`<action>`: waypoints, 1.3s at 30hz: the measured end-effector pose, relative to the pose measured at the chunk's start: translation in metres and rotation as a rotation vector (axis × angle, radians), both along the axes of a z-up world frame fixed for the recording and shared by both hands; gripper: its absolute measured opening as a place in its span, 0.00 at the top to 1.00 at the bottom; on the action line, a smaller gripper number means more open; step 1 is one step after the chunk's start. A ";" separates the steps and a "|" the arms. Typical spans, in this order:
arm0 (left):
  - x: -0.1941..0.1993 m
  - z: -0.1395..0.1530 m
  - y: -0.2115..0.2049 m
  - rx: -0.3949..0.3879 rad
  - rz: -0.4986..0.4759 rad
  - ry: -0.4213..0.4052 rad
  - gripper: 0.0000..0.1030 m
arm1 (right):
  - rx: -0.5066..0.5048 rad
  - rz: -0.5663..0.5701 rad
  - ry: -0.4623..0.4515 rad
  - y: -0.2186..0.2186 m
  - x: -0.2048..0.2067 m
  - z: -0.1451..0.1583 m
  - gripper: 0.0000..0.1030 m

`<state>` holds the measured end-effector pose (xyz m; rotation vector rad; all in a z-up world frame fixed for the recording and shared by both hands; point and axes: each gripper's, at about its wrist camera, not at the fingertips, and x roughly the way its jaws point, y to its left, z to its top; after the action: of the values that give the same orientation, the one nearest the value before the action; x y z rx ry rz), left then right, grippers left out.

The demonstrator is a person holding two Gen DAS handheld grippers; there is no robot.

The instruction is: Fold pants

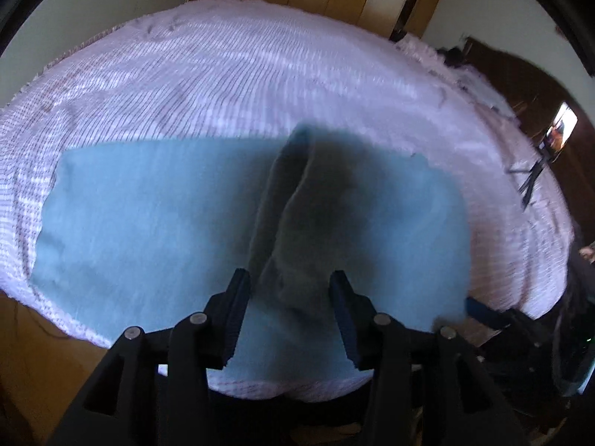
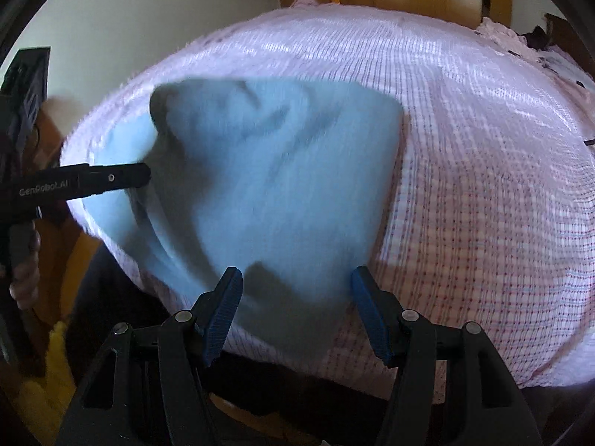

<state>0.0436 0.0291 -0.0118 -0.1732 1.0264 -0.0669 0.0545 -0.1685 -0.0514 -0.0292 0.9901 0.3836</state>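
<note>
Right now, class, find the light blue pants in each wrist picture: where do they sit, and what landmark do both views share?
Left wrist view: the pants spread across the lower middle, a raised fold running up from between the gripper's fingers.
Right wrist view: the pants fill the centre left, bunched and lifted.
Shared landmark: the pink checked bed cover underneath.

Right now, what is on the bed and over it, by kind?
Light blue pants: 1
Pink checked bedspread: 1
Grippers: 2, left gripper and right gripper
Total: 4
</note>
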 end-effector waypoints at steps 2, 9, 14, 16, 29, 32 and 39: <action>-0.008 -0.010 0.006 0.042 -0.008 0.017 0.52 | 0.007 0.006 0.046 -0.002 0.002 -0.013 0.45; -0.016 -0.026 0.016 0.039 -0.019 0.023 0.50 | 0.099 -0.013 0.118 -0.015 0.011 -0.026 0.44; -0.013 -0.025 0.018 -0.024 -0.008 -0.007 0.51 | 0.100 0.043 0.116 -0.010 0.007 -0.031 0.24; -0.015 -0.022 0.021 -0.054 -0.003 -0.026 0.51 | 0.059 0.080 0.115 -0.001 0.005 -0.032 0.16; -0.009 -0.031 0.031 -0.204 0.030 -0.063 0.63 | -0.140 0.228 -0.025 0.020 0.009 0.041 0.24; -0.007 -0.034 0.030 -0.214 0.032 -0.070 0.65 | -0.141 0.272 -0.084 0.039 0.032 0.062 0.24; -0.012 -0.038 0.035 -0.260 0.040 -0.088 0.67 | -0.138 0.437 -0.113 0.104 0.094 0.079 0.24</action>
<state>0.0314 0.0639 -0.0494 -0.4236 0.9238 -0.1699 0.1487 -0.0646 0.0276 -0.3926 0.8931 0.7045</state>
